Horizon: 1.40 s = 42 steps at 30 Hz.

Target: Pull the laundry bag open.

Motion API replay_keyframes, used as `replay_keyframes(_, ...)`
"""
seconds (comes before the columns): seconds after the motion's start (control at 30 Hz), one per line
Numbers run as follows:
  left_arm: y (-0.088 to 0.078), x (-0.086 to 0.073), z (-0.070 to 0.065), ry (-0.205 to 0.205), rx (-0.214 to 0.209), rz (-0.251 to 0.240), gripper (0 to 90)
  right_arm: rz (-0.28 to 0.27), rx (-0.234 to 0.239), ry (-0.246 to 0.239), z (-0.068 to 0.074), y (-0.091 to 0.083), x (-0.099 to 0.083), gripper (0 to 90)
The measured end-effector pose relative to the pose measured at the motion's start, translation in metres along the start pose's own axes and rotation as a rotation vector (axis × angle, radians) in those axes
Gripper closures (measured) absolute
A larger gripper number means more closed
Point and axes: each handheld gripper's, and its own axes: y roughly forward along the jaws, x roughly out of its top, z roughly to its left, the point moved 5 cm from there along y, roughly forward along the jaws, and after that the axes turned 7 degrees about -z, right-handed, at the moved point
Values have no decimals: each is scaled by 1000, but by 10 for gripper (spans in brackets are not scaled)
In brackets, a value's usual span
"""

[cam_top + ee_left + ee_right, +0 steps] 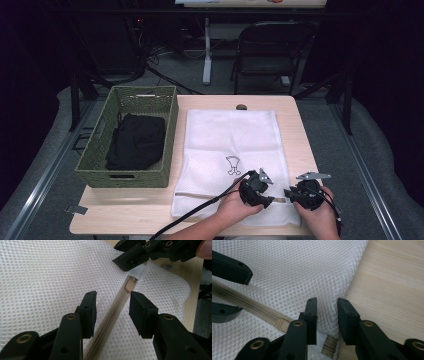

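The left gripper (112, 307) has its jaws spread apart over the white mesh laundry bag (50, 272), straddling the beige zipper (110, 322) that runs from the bottom centre of the left gripper view up toward the upper right. Neither pad presses on the zipper; the tan zipper pull (129, 285) lies just above the tip of the jaw at the right of that view, apart from it. Past the pull, in the upper right of the same view, the right gripper (132, 263) reaches in, its jaw tips at a small white fabric tab at the zipper's end.

In the right gripper view, the right gripper (327, 312) holds its two jaws moderately parted, with a raised fold of the mesh bag (299, 270) at its edge standing between them; whether the pads press on that fold cannot be told. The zipper (257, 310) crosses the lower left of that frame, and the left gripper's jaws show at the far left edge. Bare wooden table (392, 277) fills the right part.

In the high view both grippers sit low and right of centre, the left gripper (267, 192) and right gripper (290, 194) nearly tip to tip on the bag's (230, 135) lower right end. The bag lies flat along the middle of the table (300, 130). At the left stands a green woven basket (95, 165) holding a dark garment (136, 142).
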Motion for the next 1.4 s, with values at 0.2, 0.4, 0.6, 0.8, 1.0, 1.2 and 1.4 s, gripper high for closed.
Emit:
replay_keyframes(0.2, 1, 0, -3, 9, -15, 9, 585, -6, 20, 3, 1, 0, 2, 857)
replay_keyframes(0.4, 5, 2, -9, 19, -37, 8, 587, -22, 40, 8, 0, -3, 4, 874)
replay_keyframes(0.6, 7, 3, -12, 20, -52, 11, 591, -53, 54, 23, -1, -8, 7, 878)
replay_keyframes(0.8, 10, 5, -16, 36, -86, 10, 595, -91, 63, 24, -1, -15, 11, 880)
replay_keyframes(1.0, 12, 6, -18, 36, -99, 15, 626, -121, 80, 27, 2, -21, 15, 883)
replay_keyframes(1.2, 15, 5, -19, 39, -100, 20, 621, -144, 106, 30, 7, -27, 19, 886)
replay_keyframes(1.4, 17, 7, -19, 41, -106, 18, 597, -166, 120, 20, 13, -30, 23, 887)
